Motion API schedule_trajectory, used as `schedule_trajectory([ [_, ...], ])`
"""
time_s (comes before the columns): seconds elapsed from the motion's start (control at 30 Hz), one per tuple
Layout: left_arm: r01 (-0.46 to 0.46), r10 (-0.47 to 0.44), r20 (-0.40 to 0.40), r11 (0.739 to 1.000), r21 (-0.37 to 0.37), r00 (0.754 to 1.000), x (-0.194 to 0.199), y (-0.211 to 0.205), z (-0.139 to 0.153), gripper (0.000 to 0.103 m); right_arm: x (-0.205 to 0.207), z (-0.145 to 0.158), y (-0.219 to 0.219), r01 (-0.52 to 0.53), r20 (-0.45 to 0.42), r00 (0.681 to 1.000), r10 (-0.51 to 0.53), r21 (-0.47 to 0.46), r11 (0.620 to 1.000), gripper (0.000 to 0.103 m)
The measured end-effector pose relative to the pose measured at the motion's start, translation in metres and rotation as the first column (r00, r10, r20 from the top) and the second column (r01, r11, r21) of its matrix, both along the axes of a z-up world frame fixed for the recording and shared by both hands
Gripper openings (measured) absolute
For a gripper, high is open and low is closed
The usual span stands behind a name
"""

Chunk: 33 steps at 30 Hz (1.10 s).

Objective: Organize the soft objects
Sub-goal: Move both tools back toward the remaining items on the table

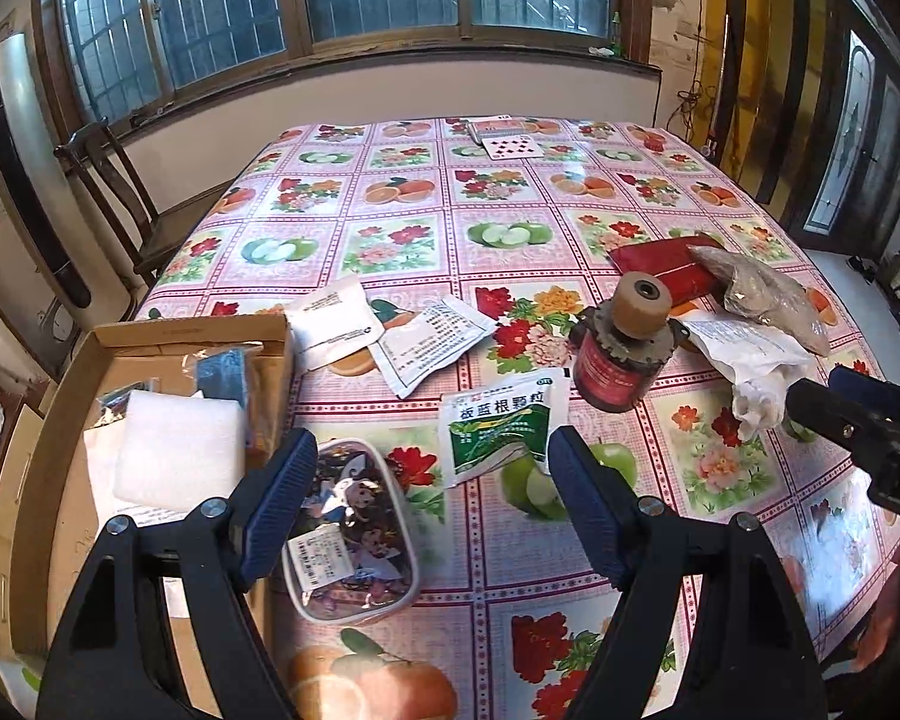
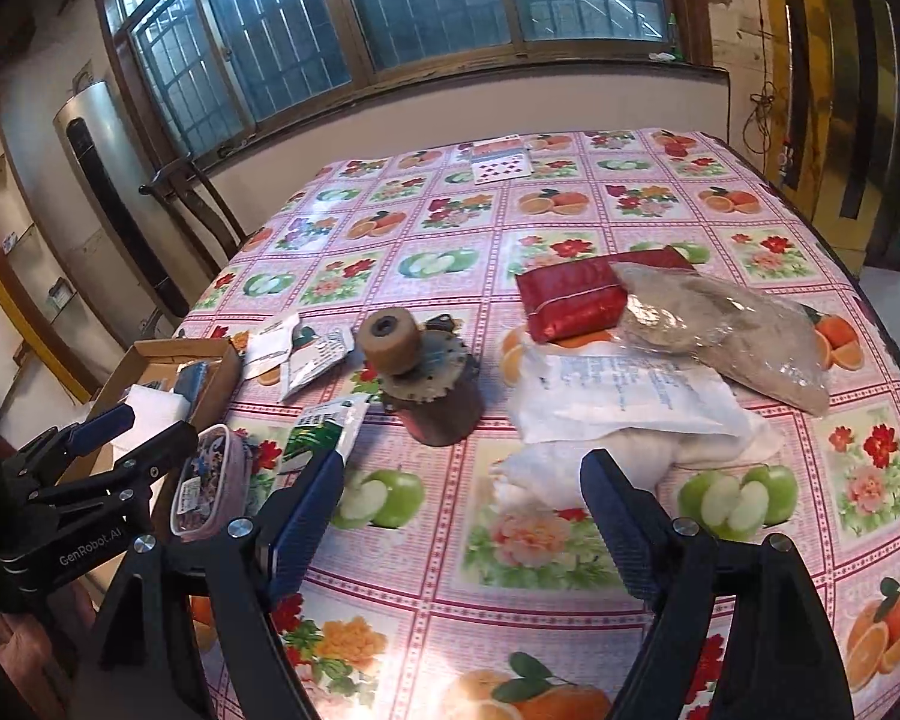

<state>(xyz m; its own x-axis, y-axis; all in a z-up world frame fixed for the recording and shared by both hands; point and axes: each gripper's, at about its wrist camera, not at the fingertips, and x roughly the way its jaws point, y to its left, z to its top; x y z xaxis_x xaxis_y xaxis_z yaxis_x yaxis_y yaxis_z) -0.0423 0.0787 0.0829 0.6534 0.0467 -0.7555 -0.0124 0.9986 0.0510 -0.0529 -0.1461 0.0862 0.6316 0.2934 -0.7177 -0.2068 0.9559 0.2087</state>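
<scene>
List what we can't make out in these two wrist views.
- Box contents: left view, foam pad and left gripper cover part; right view too small.
- White bag: its far end is under the brown bag in both views.
- Cards: too small, only the top one reads.
- Right gripper: left view shows just a tip, cut by the edge.

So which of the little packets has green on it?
The green-and-white packet lying nearest the left claw, beside the clear tub. The other two small packets farther back look mostly white.

Glossy plastic tablecloth (image 2: 510, 570); matt cardboard box (image 1: 60, 420); crinkly plastic bag (image 2: 720, 330).
</scene>
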Motion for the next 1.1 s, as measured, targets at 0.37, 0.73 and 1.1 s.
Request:
schedule_trajectory([
  [0.37, 0.018, -0.021, -0.074, 0.999, -0.035, 0.997, 0.028, -0.031, -0.021, 0.079, 0.016, -0.017, -0.073, 0.093, -0.078, 0.993, -0.091, 0.035, 0.995, 0.084],
  [0.73, -0.023, 0.019, -0.118, 0.999, -0.036, 0.993, 0.050, -0.028, -0.040, 0.079, 0.031, -0.042, -0.086, 0.094, -0.193, 0.979, -0.060, 0.171, 0.981, 0.084],
  [1.1, -0.068, 0.060, -0.162, 0.997, -0.044, 0.985, 0.070, -0.013, -0.055, 0.079, 0.053, -0.066, -0.085, 0.179, -0.303, 0.949, -0.083, 0.303, 0.936, 0.084],
])
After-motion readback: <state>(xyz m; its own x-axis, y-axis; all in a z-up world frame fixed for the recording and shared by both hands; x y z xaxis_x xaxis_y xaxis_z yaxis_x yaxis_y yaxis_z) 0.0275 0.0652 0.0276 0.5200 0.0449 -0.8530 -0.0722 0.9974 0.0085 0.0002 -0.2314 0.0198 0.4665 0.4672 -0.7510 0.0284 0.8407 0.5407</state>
